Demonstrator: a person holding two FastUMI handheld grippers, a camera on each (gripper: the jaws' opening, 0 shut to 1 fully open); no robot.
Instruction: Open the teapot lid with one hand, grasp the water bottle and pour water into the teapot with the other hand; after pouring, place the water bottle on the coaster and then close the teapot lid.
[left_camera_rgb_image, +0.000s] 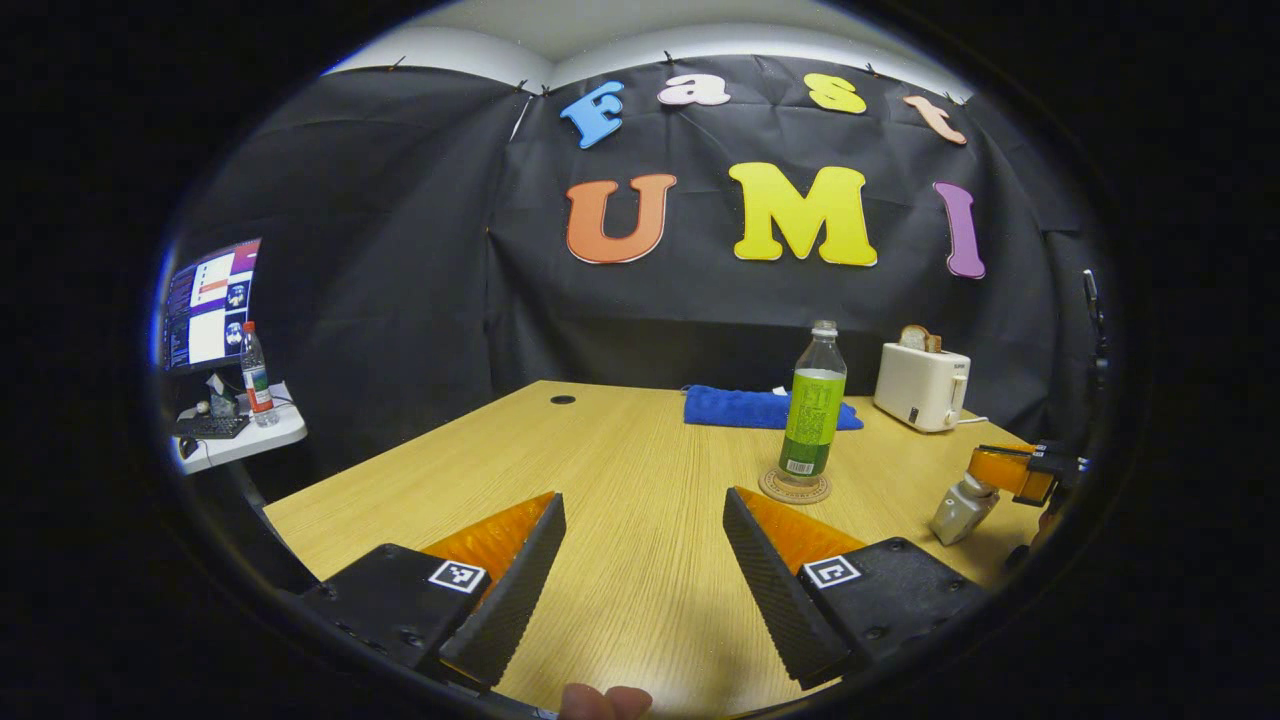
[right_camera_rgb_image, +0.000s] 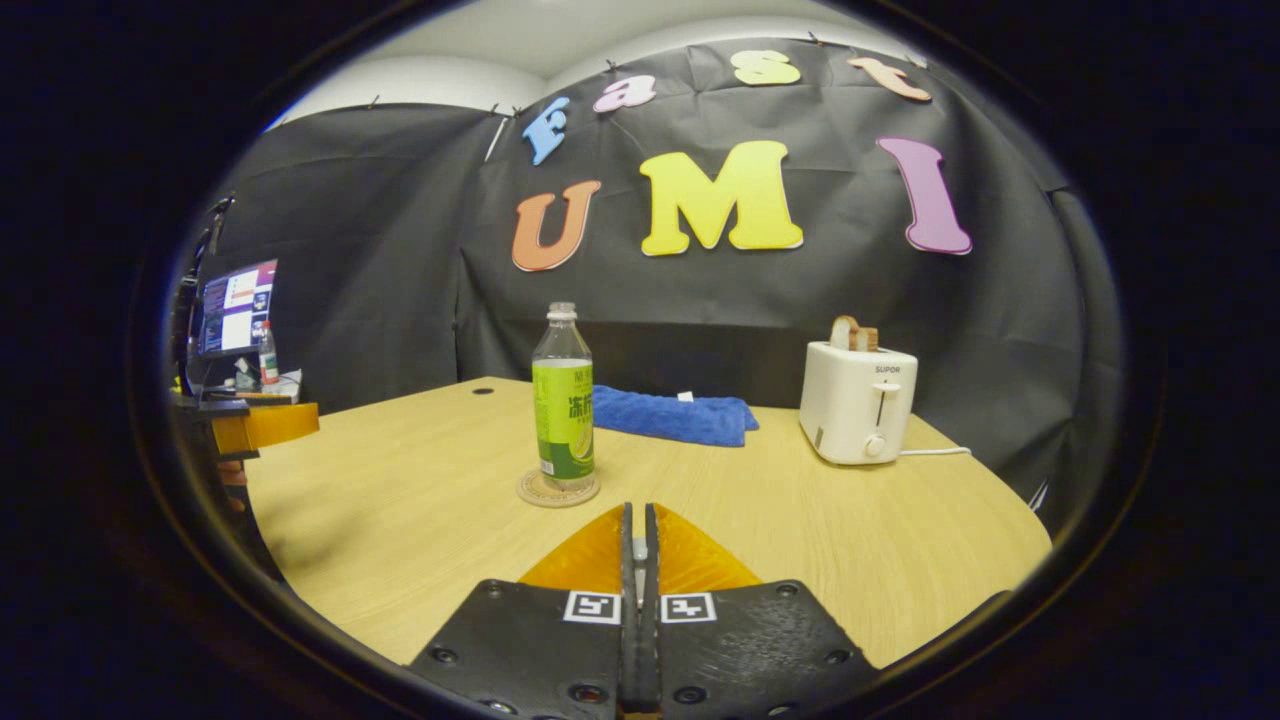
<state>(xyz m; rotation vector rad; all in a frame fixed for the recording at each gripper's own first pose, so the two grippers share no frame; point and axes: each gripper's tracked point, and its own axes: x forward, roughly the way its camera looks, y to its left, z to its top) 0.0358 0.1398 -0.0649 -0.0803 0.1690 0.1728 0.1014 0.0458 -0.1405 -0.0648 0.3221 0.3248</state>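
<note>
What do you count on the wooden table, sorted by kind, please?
Water bottle: 1
Coaster: 1, under the bottle
Blue towel: 1
Toaster: 1, with bread in its slot
Total: 4
No teapot can be made out on the table.

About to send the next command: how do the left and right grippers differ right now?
The left gripper has its jaws wide apart with bare table between them; the right gripper has its jaws closed together on nothing. From the left gripper the bottle stands ahead to the right; from the right gripper the bottle stands ahead slightly to the left. Both hover over the table, holding nothing, short of the bottle on its coaster.
</note>
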